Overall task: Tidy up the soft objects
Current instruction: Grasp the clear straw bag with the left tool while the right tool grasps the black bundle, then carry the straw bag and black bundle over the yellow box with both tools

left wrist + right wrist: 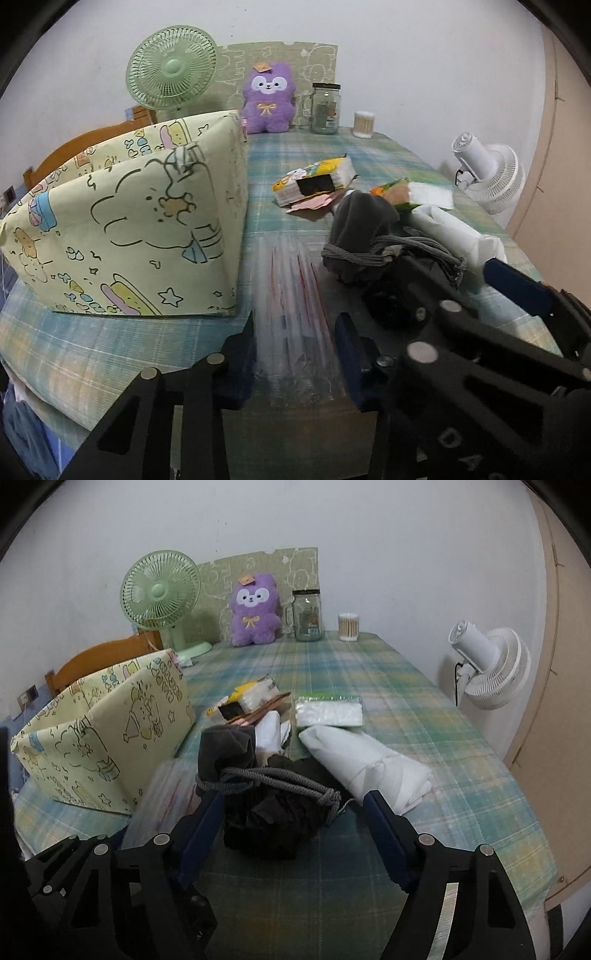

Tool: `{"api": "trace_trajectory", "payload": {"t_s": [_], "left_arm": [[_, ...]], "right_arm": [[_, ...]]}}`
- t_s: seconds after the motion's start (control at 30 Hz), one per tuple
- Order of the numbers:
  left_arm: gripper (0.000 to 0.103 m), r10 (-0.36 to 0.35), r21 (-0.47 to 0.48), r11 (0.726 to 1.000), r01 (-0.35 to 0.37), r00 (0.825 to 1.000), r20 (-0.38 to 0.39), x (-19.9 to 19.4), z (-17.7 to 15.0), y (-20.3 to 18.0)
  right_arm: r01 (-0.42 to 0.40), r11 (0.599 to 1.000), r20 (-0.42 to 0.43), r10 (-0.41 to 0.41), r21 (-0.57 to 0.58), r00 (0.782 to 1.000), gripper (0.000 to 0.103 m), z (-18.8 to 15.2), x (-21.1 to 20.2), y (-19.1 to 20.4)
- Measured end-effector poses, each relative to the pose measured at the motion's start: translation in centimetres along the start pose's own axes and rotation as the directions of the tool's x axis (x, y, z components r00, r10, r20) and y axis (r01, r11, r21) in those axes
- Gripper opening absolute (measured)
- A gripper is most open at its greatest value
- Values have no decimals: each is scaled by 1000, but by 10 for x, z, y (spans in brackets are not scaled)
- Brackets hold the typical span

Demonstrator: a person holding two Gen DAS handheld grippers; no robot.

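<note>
A yellow cartoon-print fabric box [147, 236] stands open on the plaid table, left of my left gripper [299, 354]; it also shows in the right wrist view [107, 734]. My left gripper is open over a clear plastic bag [299, 295]. My right gripper [291, 812] is open around a dark bundle of clothes with grey cord [269, 794], the same bundle showing in the left view [365, 236]. A rolled white cloth [369, 764] lies to its right. Tissue packs [328, 710] [314, 181] lie behind.
A purple plush toy [255, 609], a green fan [159, 594], a glass jar [308, 616] and a cotton-swab tub [348, 627] stand along the far edge. A white fan [487, 664] is beyond the right edge. A wooden chair [99, 657] is behind the box.
</note>
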State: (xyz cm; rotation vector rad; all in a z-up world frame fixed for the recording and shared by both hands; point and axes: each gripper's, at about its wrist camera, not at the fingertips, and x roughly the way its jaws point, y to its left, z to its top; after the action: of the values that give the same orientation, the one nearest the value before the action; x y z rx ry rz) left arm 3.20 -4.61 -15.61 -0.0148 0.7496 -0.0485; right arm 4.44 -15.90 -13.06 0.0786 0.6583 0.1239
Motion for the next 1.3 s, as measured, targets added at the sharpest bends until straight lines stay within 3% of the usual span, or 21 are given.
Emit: {"api": "trace_trajectory", "payload": {"t_s": [0.17, 0.37, 0.43, 1.3], "left_arm": [[30, -10, 14, 1000, 10, 1000, 2, 0, 1, -2], [24, -12, 39, 999, 11, 1000, 13, -1, 5, -8], [23, -14, 44, 999, 13, 1000, 20, -1, 6, -8], [22, -80, 47, 996, 74, 987, 142, -40, 71, -15]], "right_arm": [[-18, 1000, -33, 19, 11, 999, 71, -1, 6, -2], [-65, 996, -91, 71, 67, 993, 42, -3, 17, -8], [-69, 995, -94, 75, 69, 993, 38, -1, 16, -7], [-44, 998, 62, 41, 49, 997, 35, 72, -27, -15]]}}
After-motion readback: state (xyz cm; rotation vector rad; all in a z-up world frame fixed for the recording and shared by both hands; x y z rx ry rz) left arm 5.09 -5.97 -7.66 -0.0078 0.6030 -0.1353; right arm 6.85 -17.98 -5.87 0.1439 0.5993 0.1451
